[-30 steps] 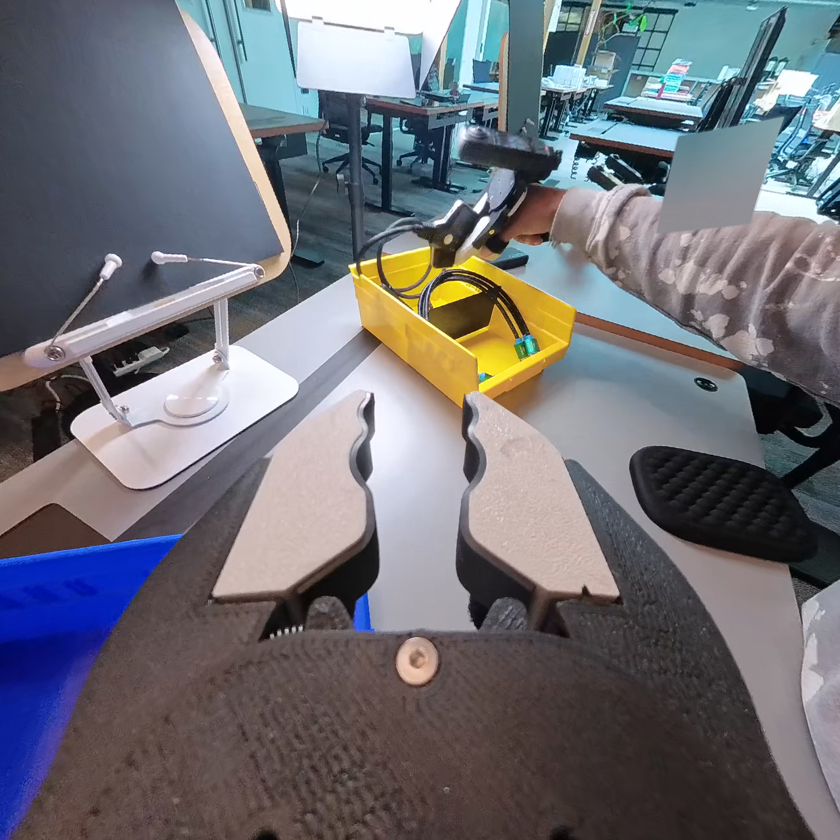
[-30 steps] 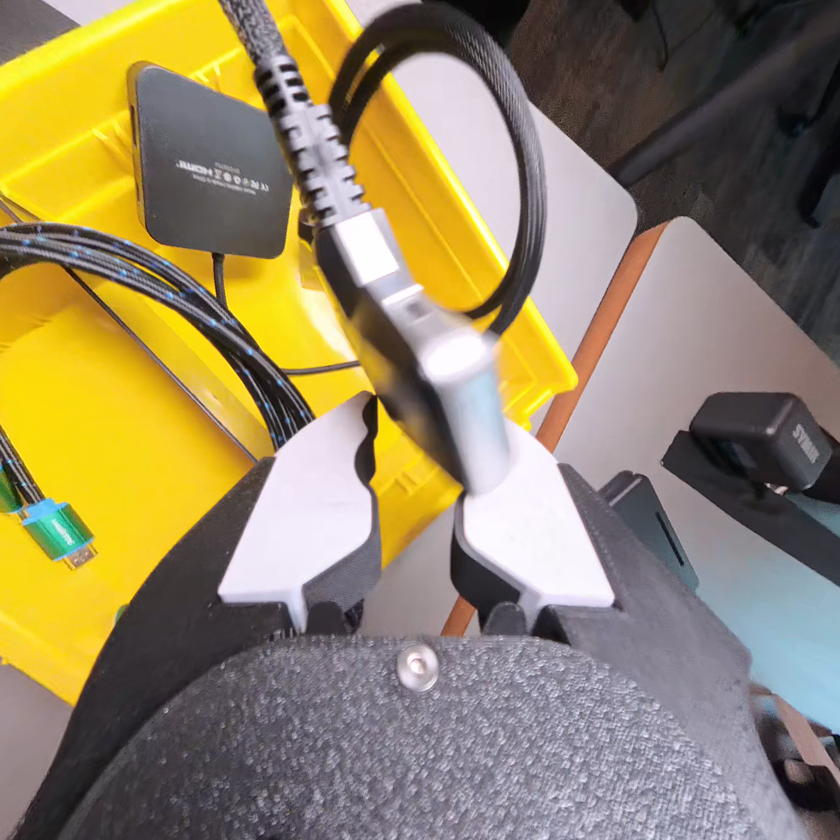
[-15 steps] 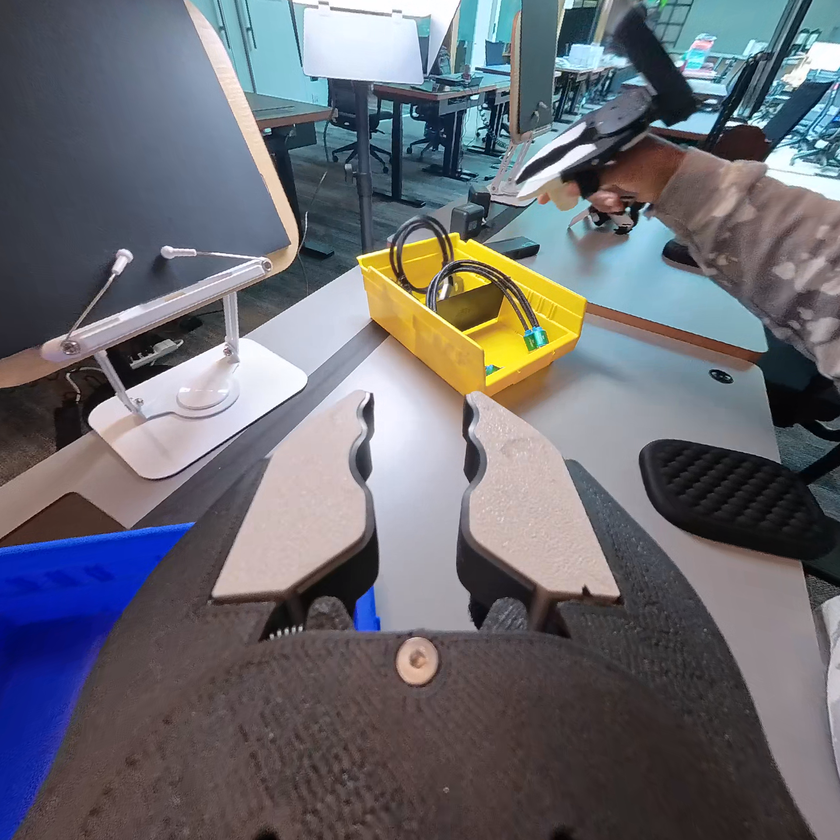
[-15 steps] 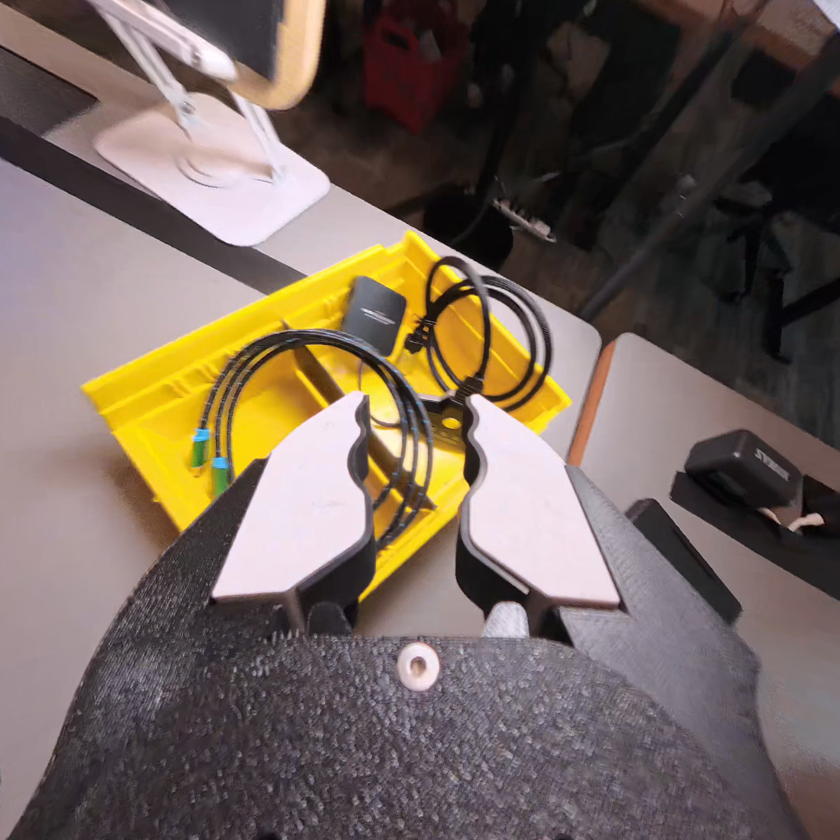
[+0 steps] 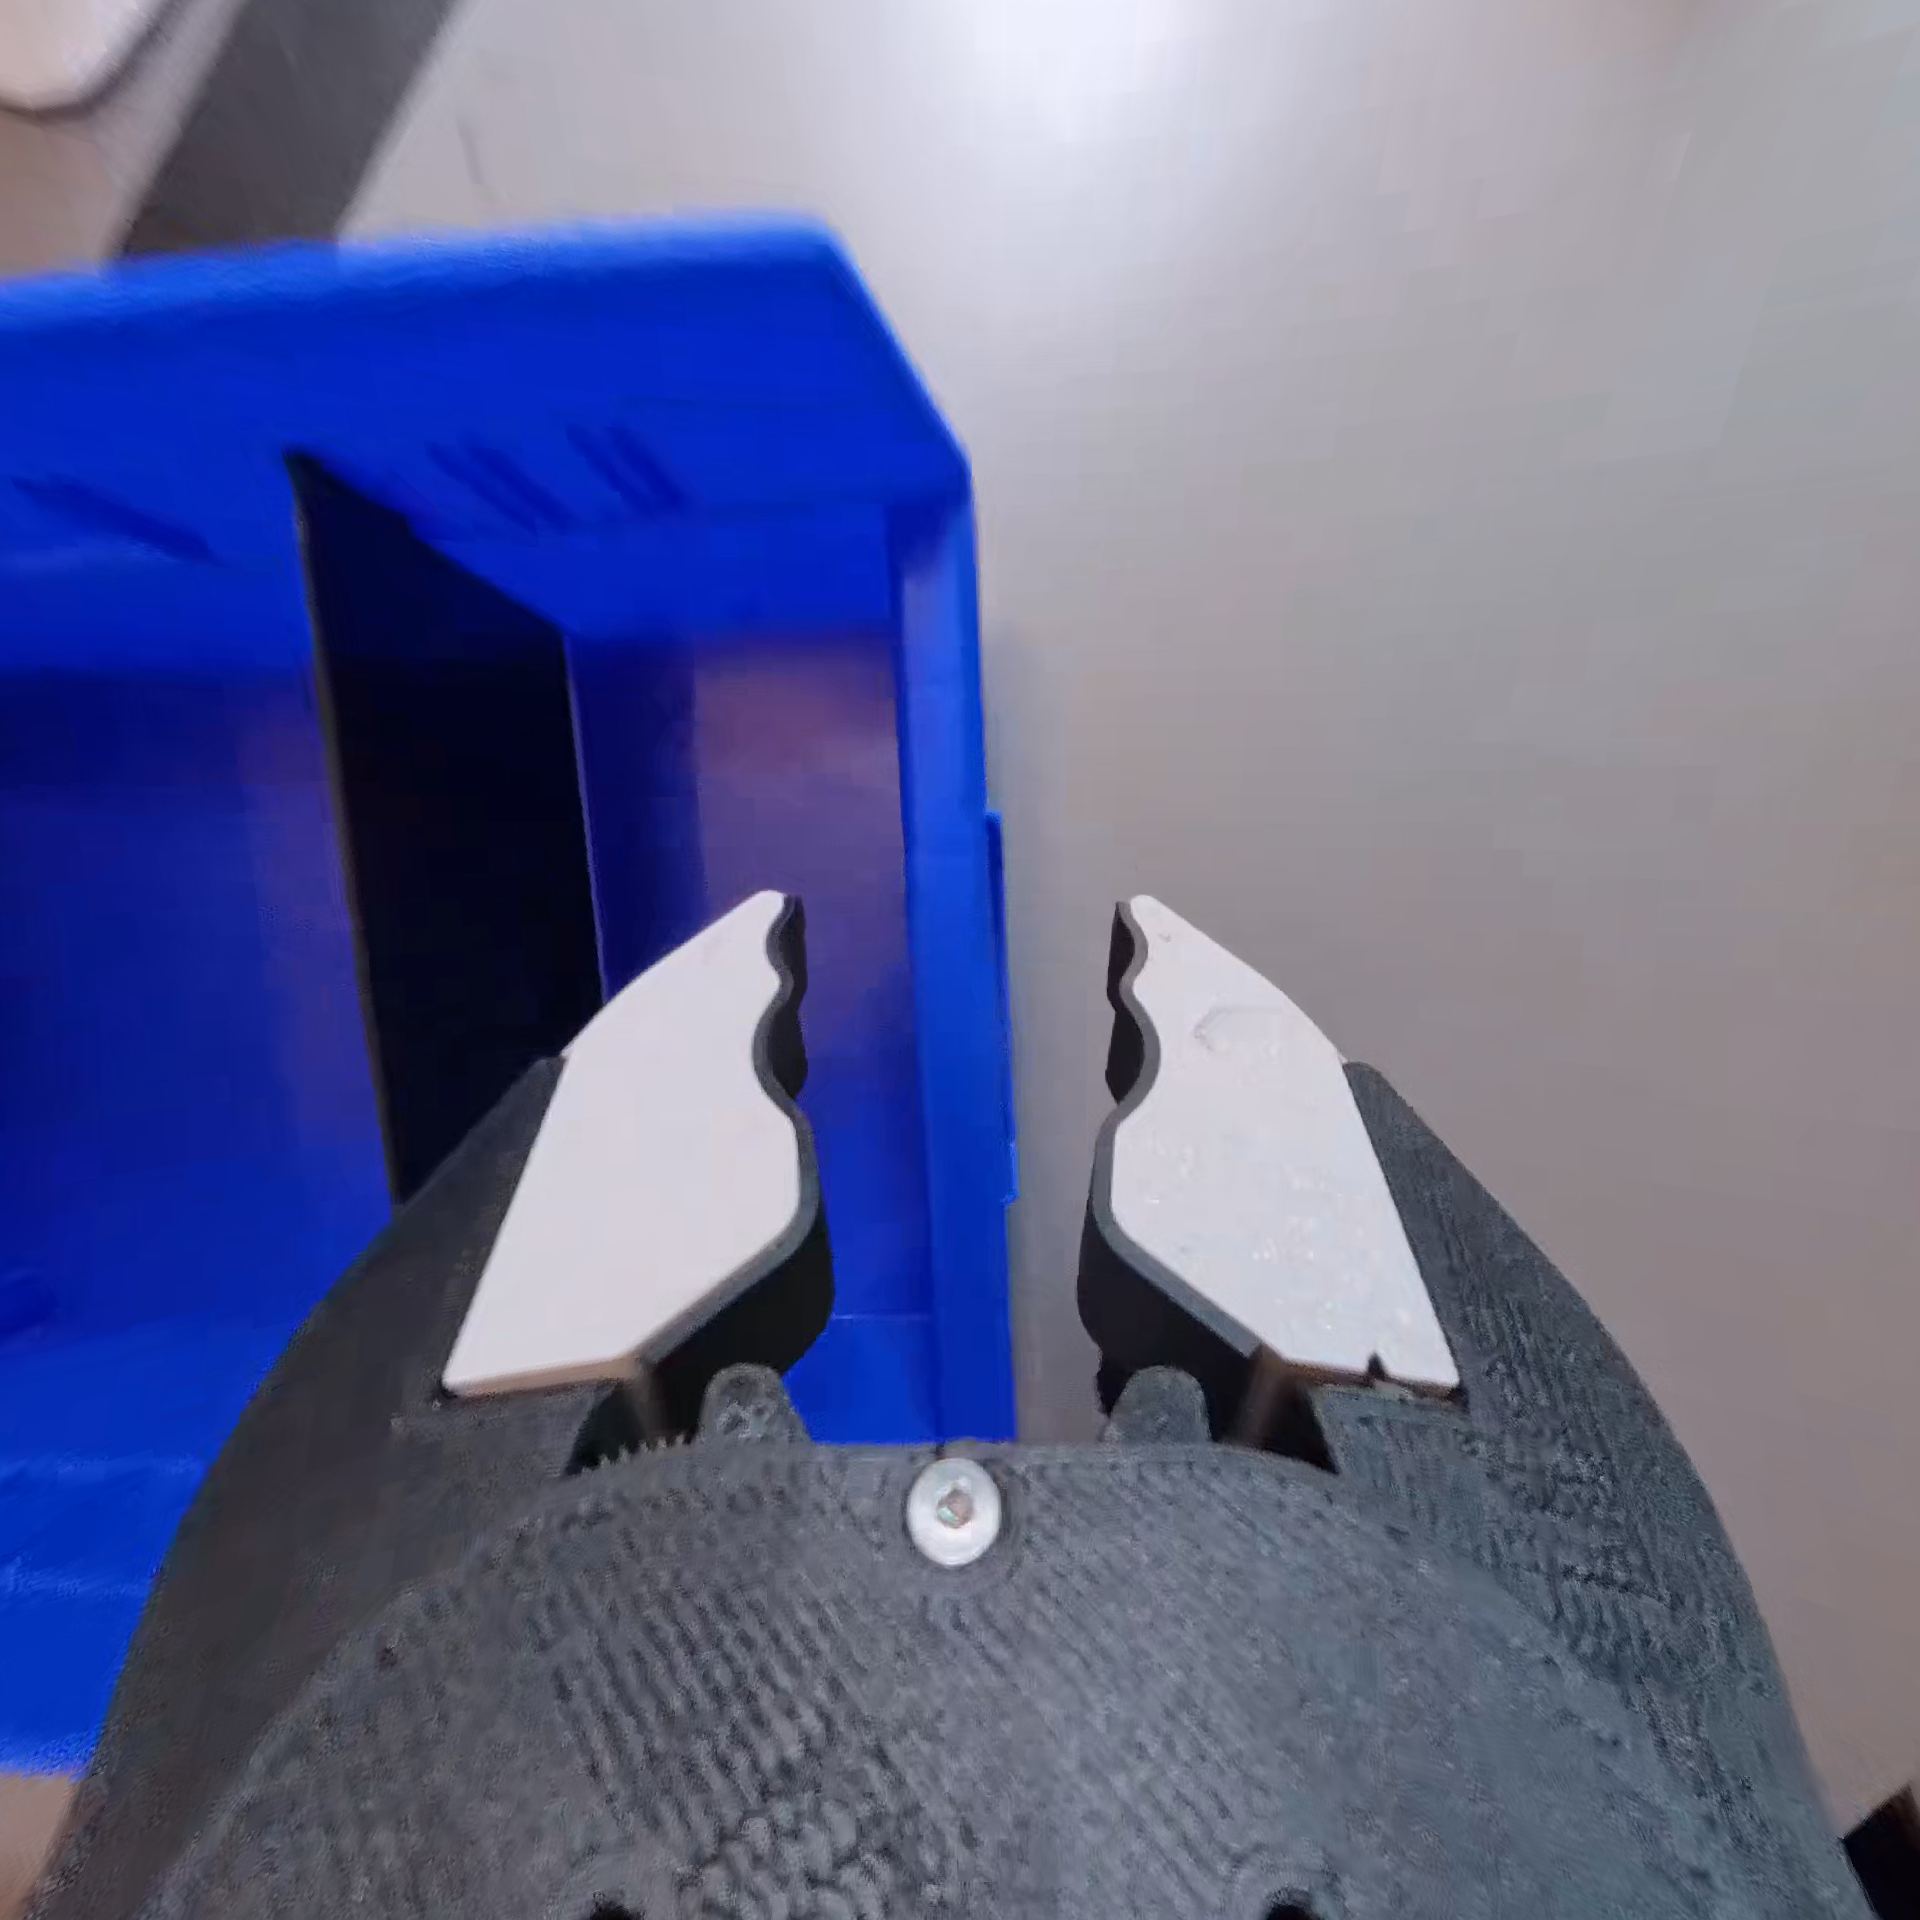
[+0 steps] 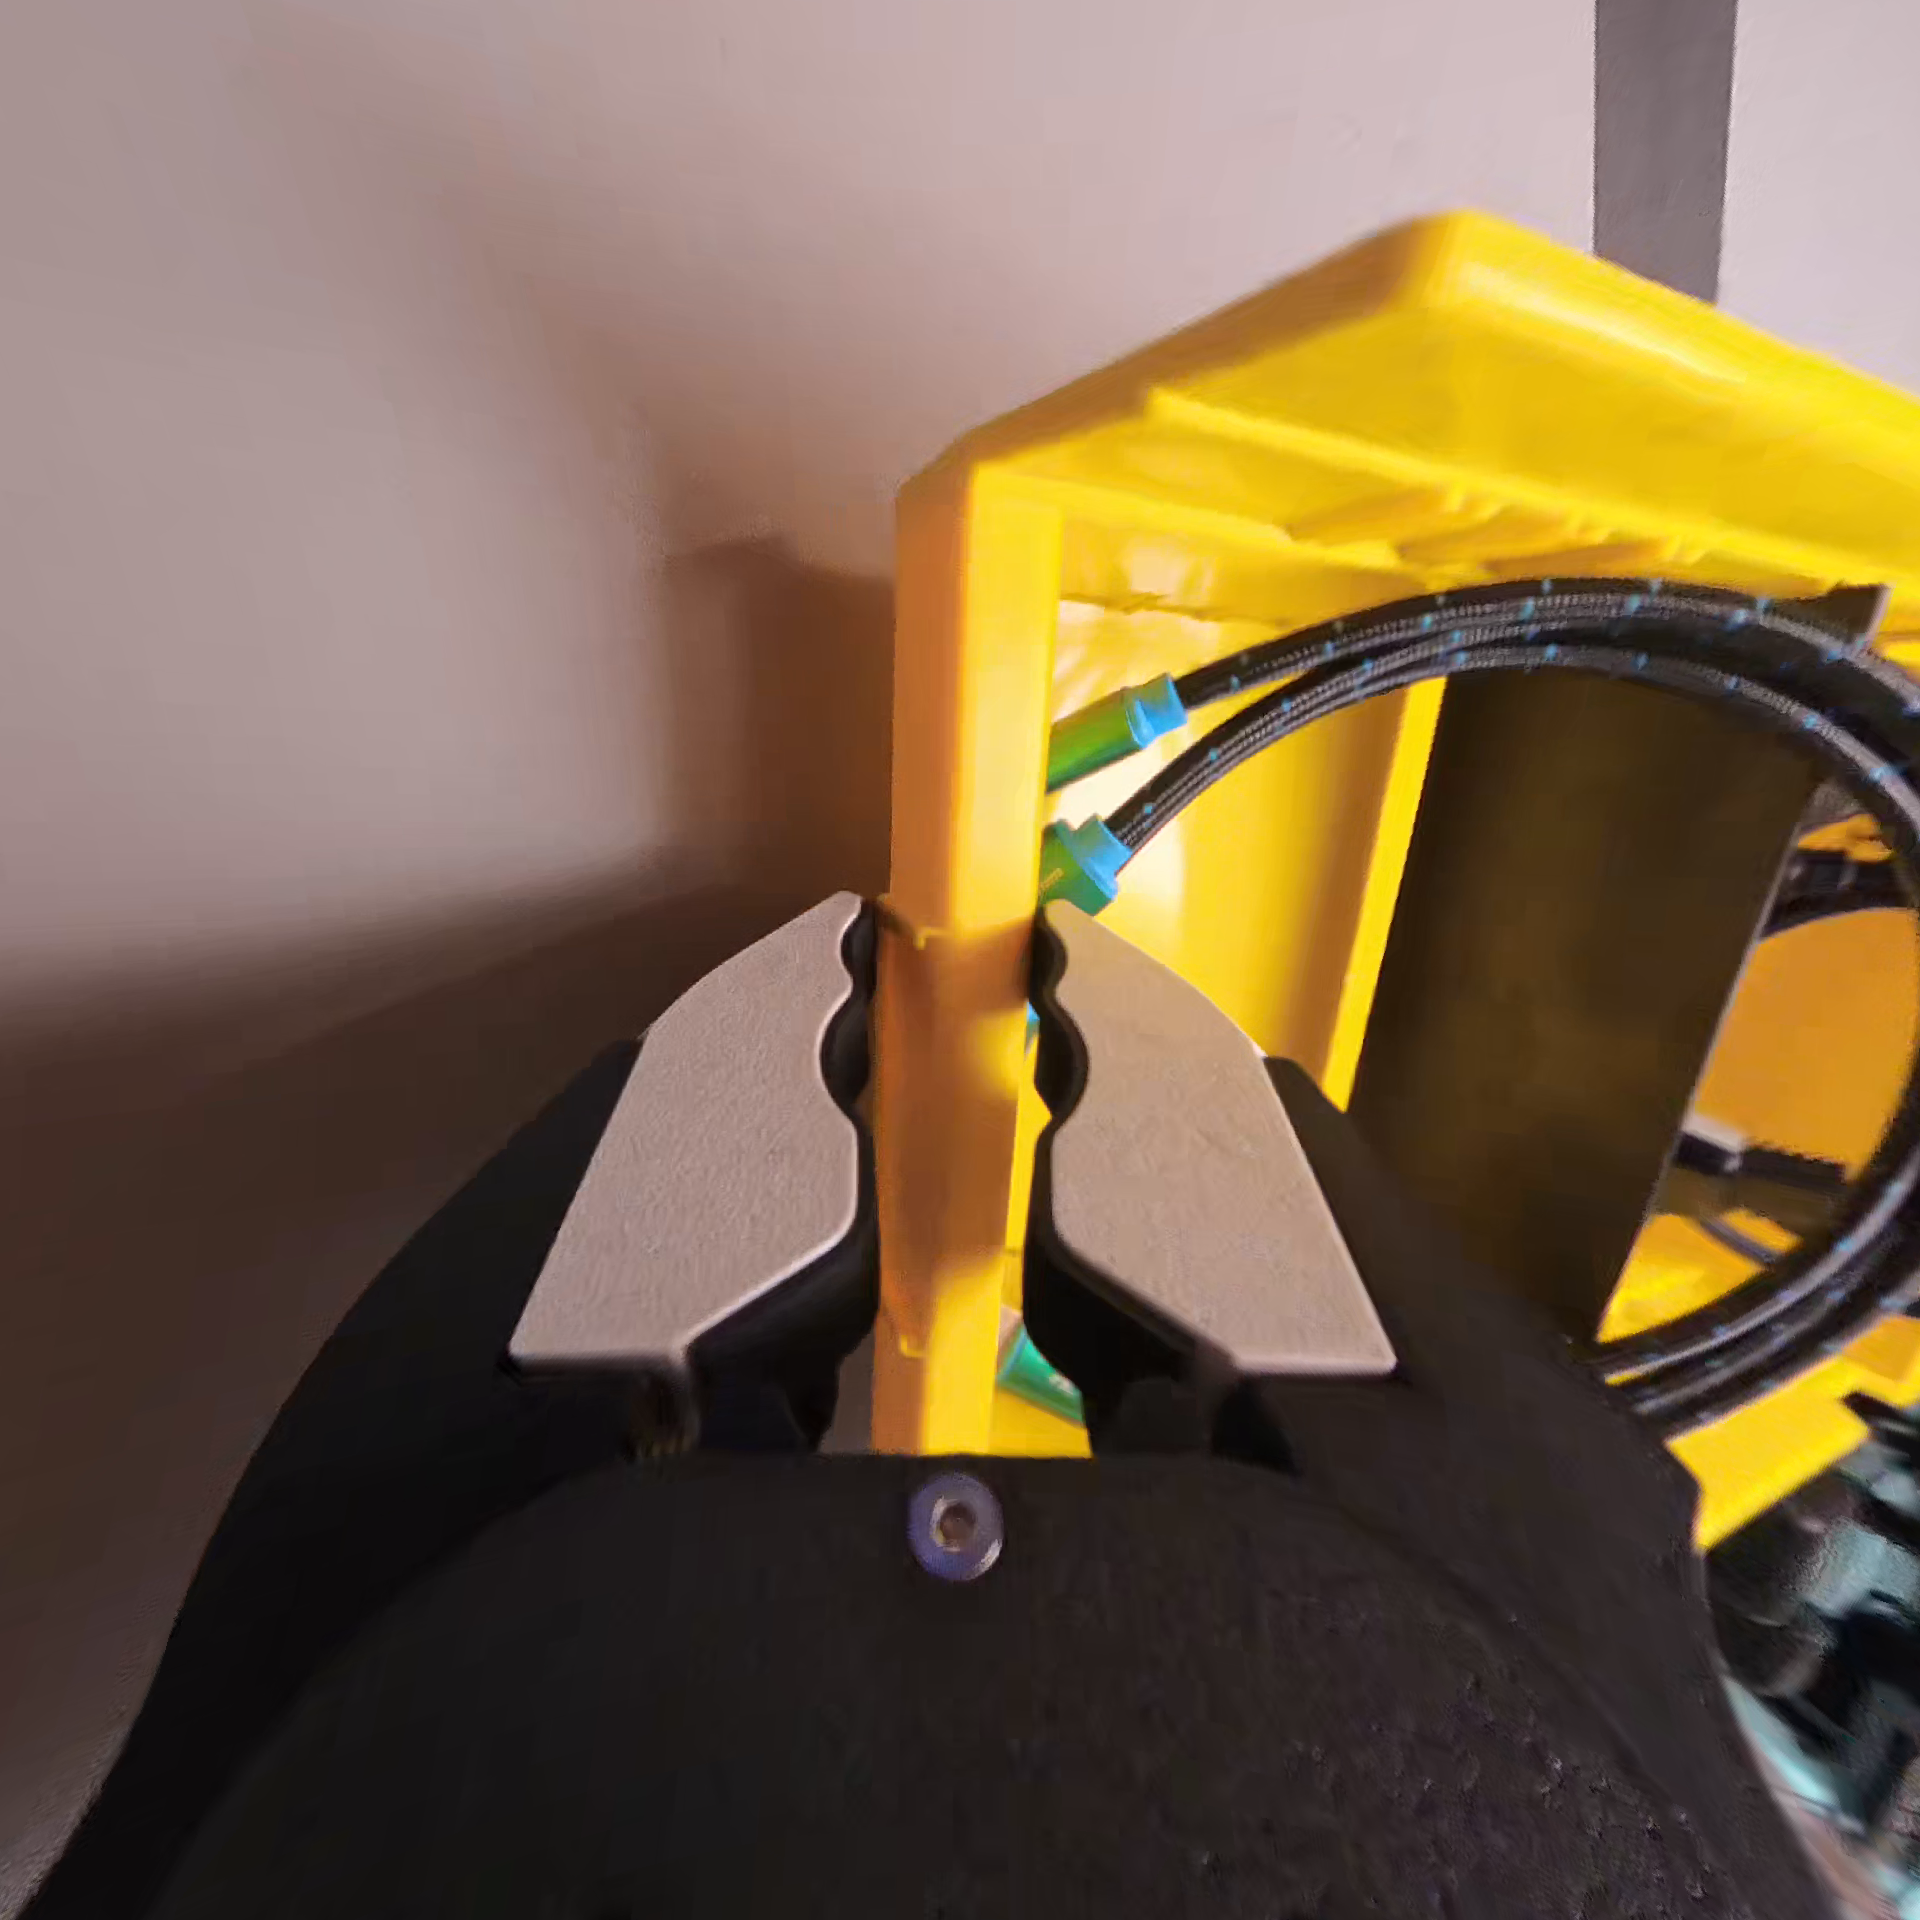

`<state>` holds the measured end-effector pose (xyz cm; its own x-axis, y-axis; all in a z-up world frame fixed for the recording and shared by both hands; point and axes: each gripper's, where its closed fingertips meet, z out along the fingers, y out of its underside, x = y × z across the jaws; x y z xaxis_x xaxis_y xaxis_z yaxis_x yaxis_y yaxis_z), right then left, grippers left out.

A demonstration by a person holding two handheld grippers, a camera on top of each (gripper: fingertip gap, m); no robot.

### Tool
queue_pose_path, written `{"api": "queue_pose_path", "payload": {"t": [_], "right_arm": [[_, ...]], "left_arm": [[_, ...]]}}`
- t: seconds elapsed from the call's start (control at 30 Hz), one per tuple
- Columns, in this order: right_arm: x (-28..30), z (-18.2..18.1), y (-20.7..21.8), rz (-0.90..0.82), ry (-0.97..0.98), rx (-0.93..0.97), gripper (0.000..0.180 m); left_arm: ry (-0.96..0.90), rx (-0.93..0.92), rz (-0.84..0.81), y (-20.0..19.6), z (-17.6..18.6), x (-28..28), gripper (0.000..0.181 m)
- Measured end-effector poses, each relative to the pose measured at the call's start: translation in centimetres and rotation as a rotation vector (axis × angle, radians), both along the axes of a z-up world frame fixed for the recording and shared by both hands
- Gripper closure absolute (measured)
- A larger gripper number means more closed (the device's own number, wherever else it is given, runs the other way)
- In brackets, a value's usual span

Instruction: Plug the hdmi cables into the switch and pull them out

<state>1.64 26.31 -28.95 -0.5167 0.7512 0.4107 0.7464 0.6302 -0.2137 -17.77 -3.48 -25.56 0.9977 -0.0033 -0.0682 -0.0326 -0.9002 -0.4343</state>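
- The left gripper [image 5: 951, 914] points down at the grey table [image 5: 1455, 520] with its 2 fingers spread wide; nothing is held between them.
- The right-hand wall of a blue bin [image 5: 940, 727] runs straight ahead through the gap of the left gripper: its left finger [image 5: 665, 1143] is over the bin's inside, its right finger [image 5: 1247, 1164] over bare table outside the wall. Neither finger appears to touch the wall.
- A dark divider [image 5: 457, 810] stands inside the blue bin, ahead and to the left of the left gripper.
- The right gripper [image 6: 951, 925] is closed onto the wall of a yellow bin [image 6: 966, 707], 1 finger on the outer face and 1 on the inner face, both pressed against the plastic.
- The black braided hdmi cables [image 6: 1507, 644], flecked with blue, loop inside the yellow bin ahead and to the right of the right gripper.
- 2 green-and-blue plugs [image 6: 1086, 868] of these cables lie just past the right finger's tip, close against the gripped wall on its inner side; another green plug end [image 6: 1029, 1371] shows low beside that finger.
- A dark upright divider [image 6: 1579, 987] stands in the yellow bin to the right of the right gripper, with the cable loop passing around it.
- The switch cannot be clearly made out in either view; only blurred dark shapes show beyond the divider.
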Motion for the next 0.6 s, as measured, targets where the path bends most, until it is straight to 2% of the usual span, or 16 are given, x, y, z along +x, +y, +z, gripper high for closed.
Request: {"api": "queue_pose_path", "payload": {"t": [0.03,0.1,0.17,0.27,0.43,0.6], "right_arm": [[-0.4,0.0,-0.1,0.025,0.008,0.037,0.152],[-0.9,0.1,-0.9,0.059,0.031,0.067,0.151],[-0.7,0.2,-2.2,0.110,0.049,0.071,0.150],[0.4,0.2,-4.7,0.189,0.065,0.078,0.150],[2.3,0.3,-9.0,0.329,0.098,0.107,0.150],[3.8,0.5,-13.5,0.469,0.138,0.112,0.149]], "left_arm": [[0.019,-0.057,0.006,-0.5,-1.2,-0.3,0.124],[0.076,-0.165,0.011,-1.4,-2.7,-0.9,0.127],[0.151,-0.197,-0.025,-1.5,-3.0,-1.2,0.143],[0.143,-0.247,-0.066,-1.4,-4.0,-0.8,0.154],[0.175,-0.268,-0.154,-1.3,-4.1,-0.3,0.154],[0.233,-0.274,-0.369,-0.4,-4.0,3.0,0.153]]}}
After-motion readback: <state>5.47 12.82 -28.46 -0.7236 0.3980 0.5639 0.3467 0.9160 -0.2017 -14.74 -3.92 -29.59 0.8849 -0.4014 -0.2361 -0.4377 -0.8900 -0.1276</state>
